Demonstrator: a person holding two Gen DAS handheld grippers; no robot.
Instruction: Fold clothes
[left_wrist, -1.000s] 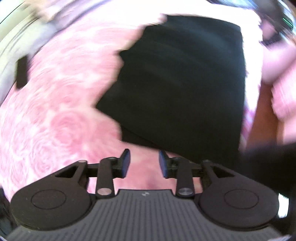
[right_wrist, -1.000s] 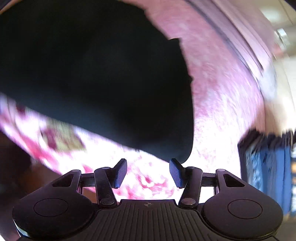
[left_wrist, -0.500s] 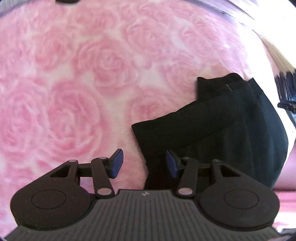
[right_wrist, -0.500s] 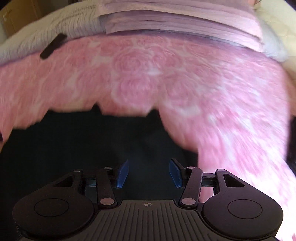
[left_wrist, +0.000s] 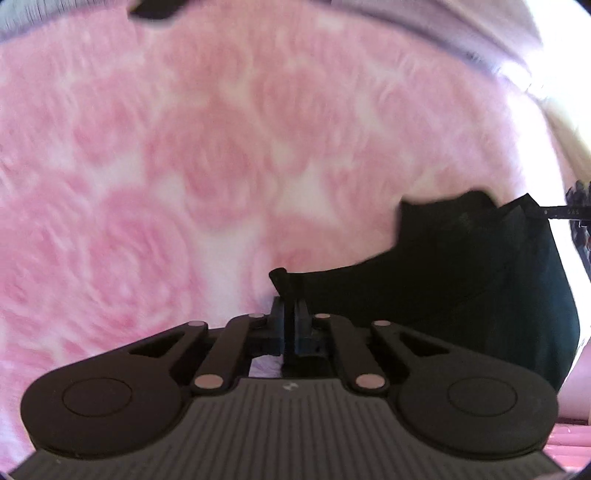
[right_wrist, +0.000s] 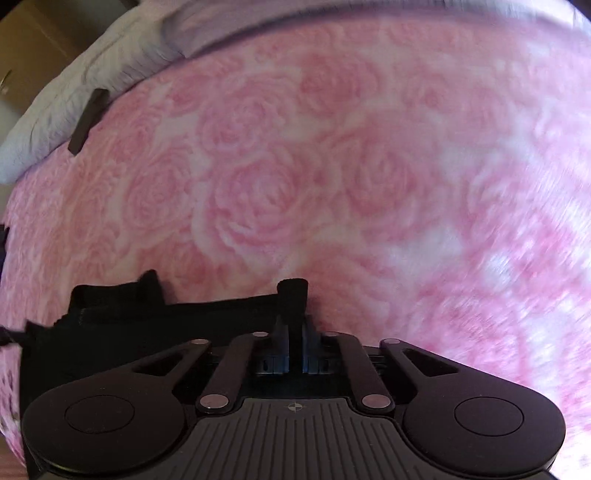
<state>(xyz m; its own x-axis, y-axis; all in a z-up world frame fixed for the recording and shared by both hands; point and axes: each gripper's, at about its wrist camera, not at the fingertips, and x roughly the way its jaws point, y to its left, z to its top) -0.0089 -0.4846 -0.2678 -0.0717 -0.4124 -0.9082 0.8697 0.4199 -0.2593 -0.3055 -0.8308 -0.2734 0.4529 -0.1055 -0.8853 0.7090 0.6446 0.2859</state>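
Observation:
A black garment (left_wrist: 461, 280) lies on a pink rose-patterned blanket (left_wrist: 184, 184). In the left wrist view it spreads to the right of my left gripper (left_wrist: 290, 314), which is shut on the garment's near left corner; a pinched fold sticks up between the fingertips. In the right wrist view the garment (right_wrist: 129, 325) spreads to the left of my right gripper (right_wrist: 295, 328), which is shut on its near right corner. The blanket (right_wrist: 332, 184) fills the rest of that view.
A grey-white pillow (right_wrist: 66, 110) lies at the bed's far left edge with a small black flat object (right_wrist: 86, 122) by it. Lilac folded bedding (left_wrist: 461, 29) runs along the far side. A dark object (left_wrist: 580, 221) shows at the right edge.
Both grippers have closed from open onto corners of the black garment. Both have dropped closer to the blanket at the garment's near edge.

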